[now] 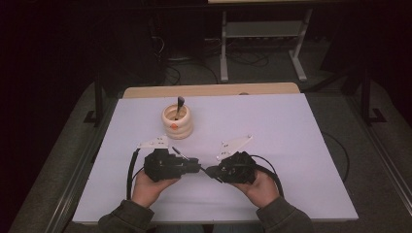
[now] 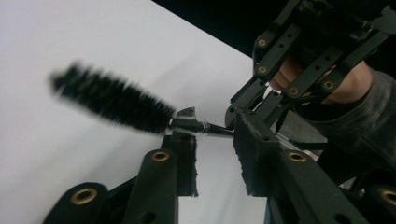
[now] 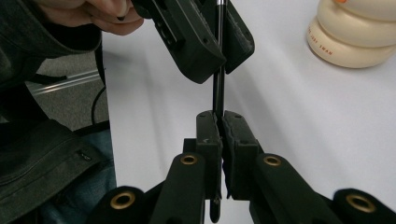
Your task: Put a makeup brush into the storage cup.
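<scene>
High view: a person's two hands meet over the near middle of the white table [image 1: 272, 126], the left gripper [image 1: 197, 166] and the right gripper [image 1: 210, 172] pointing tip to tip, with a cream ribbed holder [image 1: 177, 121] standing beyond them, a dark handle upright in it. Right gripper view shows that gripper's jaws pressed together on the thin black stem of a mascara wand [image 3: 218, 88], which runs straight on between the pads of the left gripper [image 3: 219, 51] beyond. Left gripper view shows the wand's bristled brush [image 2: 114, 100] sticking out past its own jaws over the table, slightly blurred; these jaws stand spread either side of the stem, and they seem not quite to press it, though the angle makes that hard to judge.
</scene>
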A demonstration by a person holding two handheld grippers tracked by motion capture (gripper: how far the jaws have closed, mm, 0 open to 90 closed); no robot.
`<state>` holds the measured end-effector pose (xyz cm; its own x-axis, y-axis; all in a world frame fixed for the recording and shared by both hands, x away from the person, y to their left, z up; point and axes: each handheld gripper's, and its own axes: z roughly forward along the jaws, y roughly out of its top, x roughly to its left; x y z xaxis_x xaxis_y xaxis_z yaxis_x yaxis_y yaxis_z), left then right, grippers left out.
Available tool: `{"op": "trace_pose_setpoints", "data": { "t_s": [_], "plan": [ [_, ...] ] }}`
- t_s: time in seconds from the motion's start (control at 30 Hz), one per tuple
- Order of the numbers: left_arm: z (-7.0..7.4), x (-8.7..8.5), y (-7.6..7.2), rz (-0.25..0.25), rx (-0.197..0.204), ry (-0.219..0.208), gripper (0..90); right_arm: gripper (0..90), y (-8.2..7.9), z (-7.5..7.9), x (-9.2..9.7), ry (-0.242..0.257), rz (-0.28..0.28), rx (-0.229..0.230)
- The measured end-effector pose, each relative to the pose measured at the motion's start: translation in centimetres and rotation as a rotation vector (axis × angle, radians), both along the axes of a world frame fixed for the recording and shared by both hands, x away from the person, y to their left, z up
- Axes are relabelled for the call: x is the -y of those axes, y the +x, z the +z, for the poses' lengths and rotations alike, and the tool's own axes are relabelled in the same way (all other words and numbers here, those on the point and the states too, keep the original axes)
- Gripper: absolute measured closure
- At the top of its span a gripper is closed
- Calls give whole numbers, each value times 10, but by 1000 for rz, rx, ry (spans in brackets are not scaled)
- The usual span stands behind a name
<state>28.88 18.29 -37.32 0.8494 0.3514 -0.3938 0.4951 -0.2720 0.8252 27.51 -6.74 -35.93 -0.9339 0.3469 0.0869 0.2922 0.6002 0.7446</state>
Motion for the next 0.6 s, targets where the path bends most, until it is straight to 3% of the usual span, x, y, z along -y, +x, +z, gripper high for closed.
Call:
{"op": "trace_pose_setpoints", "data": {
  "t_s": [0.33, 0.5, 0.53, 0.6],
  "plan": [
    [-1, 0, 3, -24, -25, -29, 793, 850, -1, -5, -4, -29, 28, 25],
    [-2, 0, 6, -45, -48, -51, 835, 848, -1, -6, -5, -12, 19, 4],
    [-1, 1, 6, -45, -44, -46, 843, 847, 0, -7, -5, -25, 30, 25],
    [0, 2, 6, -41, -36, -33, 845, 838, 0, -8, -5, -21, 23, 18]
  ]
}}
